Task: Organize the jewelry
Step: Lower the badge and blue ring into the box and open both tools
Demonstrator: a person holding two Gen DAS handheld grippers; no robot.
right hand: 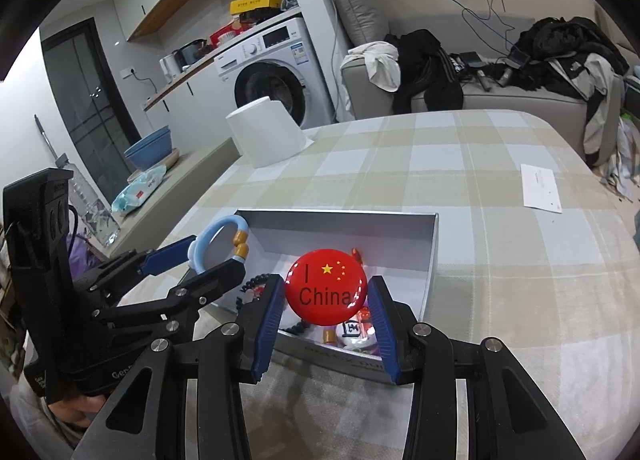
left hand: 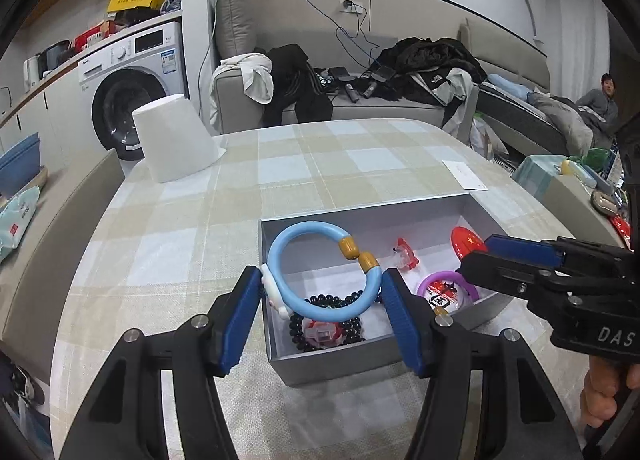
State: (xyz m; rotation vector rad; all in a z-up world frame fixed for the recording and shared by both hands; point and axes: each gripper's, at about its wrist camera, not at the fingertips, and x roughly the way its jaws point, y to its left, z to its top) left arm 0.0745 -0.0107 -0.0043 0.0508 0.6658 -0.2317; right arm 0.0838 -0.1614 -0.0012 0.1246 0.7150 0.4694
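Observation:
A grey open box (left hand: pixel 360 216) (right hand: pixel 434 260) sits on the checked tablecloth. My left gripper (left hand: pixel 320 296) is shut on a light blue bangle (left hand: pixel 280 260) with two gold beads and holds it over the box; the bangle also shows in the right wrist view (right hand: pixel 200 248). My right gripper (right hand: pixel 326 296) is shut on a round red China flag badge (right hand: pixel 326 288) above the box; the badge also shows in the left wrist view (left hand: pixel 466 242). In the box lie a black bead bracelet (left hand: pixel 352 330), a red clip (left hand: pixel 406 256) and a purple ring (left hand: pixel 430 284).
An upturned white paper cup (left hand: pixel 172 138) stands at the table's far left. A white card (left hand: pixel 464 175) lies at the far right of the table. A sofa with clothes (left hand: pixel 320 92) stands behind the table, a washing machine (left hand: pixel 128 80) to the left.

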